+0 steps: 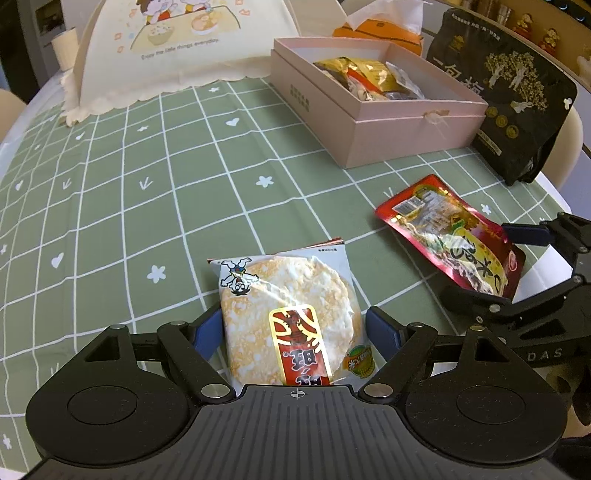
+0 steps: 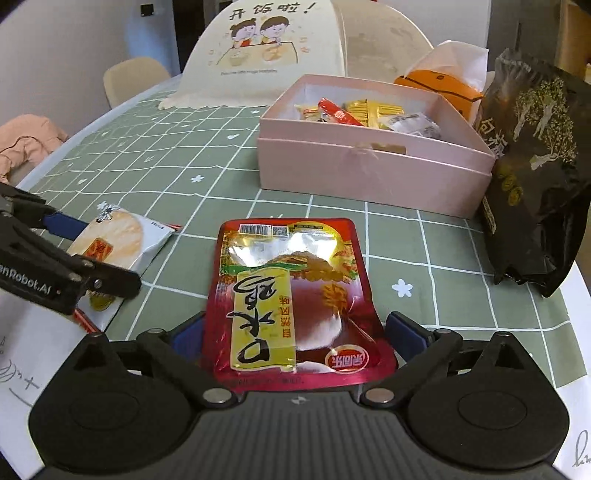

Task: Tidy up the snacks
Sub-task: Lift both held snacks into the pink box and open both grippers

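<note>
A rice cracker packet (image 1: 295,288) lies on the green checked tablecloth (image 1: 147,221) between my left gripper's (image 1: 295,317) blue pads, which press against both of its side edges. To its right a red foil snack packet (image 2: 291,280) lies flat, label upside down. My right gripper (image 2: 295,325) straddles its near end with the jaws wide open and a gap beside the right pad. The pink box (image 2: 369,173) stands open behind, holding several wrapped snacks. The right wrist view shows the left gripper (image 2: 103,254) on the cracker packet (image 2: 118,236).
A tall black bag (image 2: 535,166) stands right of the box. A cream food cover (image 1: 166,48) and an orange tissue box (image 1: 380,29) sit at the back. A red-edged packet (image 1: 328,243) peeks from under the crackers. White paper (image 2: 22,362) lies at the near edge.
</note>
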Tool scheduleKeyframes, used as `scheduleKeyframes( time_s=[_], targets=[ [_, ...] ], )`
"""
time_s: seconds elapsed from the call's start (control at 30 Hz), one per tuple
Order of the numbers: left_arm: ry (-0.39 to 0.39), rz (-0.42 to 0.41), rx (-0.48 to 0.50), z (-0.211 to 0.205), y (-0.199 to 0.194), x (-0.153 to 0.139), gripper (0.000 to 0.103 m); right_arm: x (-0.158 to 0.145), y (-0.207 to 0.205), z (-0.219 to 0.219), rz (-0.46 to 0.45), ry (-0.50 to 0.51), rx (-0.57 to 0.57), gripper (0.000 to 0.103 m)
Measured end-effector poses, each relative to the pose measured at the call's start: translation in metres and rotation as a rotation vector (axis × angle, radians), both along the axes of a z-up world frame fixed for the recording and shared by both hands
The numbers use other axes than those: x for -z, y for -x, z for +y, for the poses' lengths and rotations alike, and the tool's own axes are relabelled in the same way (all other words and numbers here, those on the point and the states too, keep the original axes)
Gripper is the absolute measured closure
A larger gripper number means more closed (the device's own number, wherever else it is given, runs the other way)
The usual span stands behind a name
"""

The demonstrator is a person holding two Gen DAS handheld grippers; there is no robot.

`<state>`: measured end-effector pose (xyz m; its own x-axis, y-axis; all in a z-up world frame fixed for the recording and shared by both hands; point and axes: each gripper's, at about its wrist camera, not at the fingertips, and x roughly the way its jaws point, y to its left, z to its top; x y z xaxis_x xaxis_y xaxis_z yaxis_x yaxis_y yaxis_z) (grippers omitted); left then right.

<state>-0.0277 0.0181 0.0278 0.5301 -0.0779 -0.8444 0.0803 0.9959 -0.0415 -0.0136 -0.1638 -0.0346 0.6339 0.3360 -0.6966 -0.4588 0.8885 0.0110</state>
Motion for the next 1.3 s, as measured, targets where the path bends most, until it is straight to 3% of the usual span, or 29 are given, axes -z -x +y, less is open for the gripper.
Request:
scheduleKeyframes(
  time_s=[0.13,0.27,0.4,0.8,1.03,1.13,1.23,1.3],
  targets=[
    [-0.007,0.001,0.004,-0.001,0.001,0.0,0.017,-0.001,-0.007,0.001,0.009,0.0,0.01,0.001],
    [-0.005,0.003,0.004,-0.001,0.001,0.001,0.017,-0.009,-0.007,0.002,0.03,0.017,0.007,0.02],
    [-0.008,0.004,0.008,-0.001,0.001,0.0,0.017,-0.014,-0.002,0.001,0.05,0.024,-0.003,0.025],
    [-0.033,0.016,0.018,-0.004,-0.001,0.002,0.017,-0.044,0.024,-0.022,-0.009,-0.011,0.028,0.028],
    [0.042,-0.003,-0.003,0.005,0.006,-0.005,0.022,-0.048,0.032,-0.03,-0.028,0.023,0.06,0.028],
    [0.034,-0.049,0.027,0.001,0.015,-0.024,0.022,-0.061,0.037,-0.038,-0.047,0.031,0.072,0.028],
    [0.114,-0.144,0.057,0.006,0.013,-0.07,0.022,-0.102,0.041,-0.05,-0.125,0.017,0.074,0.028],
    [0.192,-0.23,0.072,0.012,-0.004,-0.108,0.022,-0.141,0.039,-0.057,-0.228,0.015,0.073,0.028]
  ],
)
